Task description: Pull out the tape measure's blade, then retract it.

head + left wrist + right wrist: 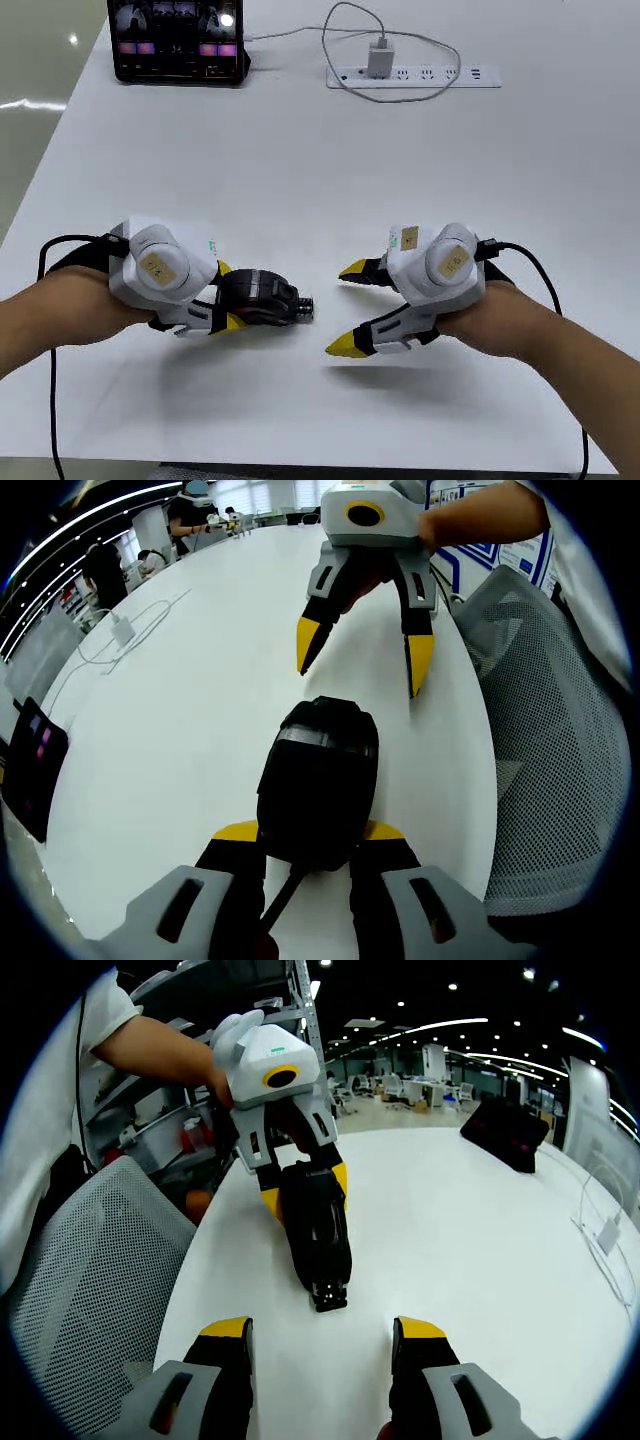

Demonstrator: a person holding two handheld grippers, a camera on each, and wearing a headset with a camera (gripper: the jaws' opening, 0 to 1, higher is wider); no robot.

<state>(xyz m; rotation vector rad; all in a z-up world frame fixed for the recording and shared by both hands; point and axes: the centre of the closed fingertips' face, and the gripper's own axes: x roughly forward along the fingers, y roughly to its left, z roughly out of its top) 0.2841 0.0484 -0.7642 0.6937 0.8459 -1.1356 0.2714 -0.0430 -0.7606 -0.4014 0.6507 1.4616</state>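
A black tape measure [262, 296] lies on the white table [300, 160], its blade tip end [305, 307] pointing right with no blade drawn out. My left gripper [228, 297] is shut on the tape measure [318, 780], yellow fingertips [238, 832] pressing both sides of its case. My right gripper [349, 308] is open a short way to the right of the tip, jaws pointing left at it. In the right gripper view the tape measure [316, 1230] lies ahead of the open gripper [325, 1328], with its tip just short of the gap. The right gripper [360, 650] faces the left gripper view.
A tablet [178, 38] with a lit screen stands at the table's far left. A white power strip [412, 75] with a plugged charger and looping cable lies at the far middle. A grey mesh chair [545, 740] stands beside the table's near edge.
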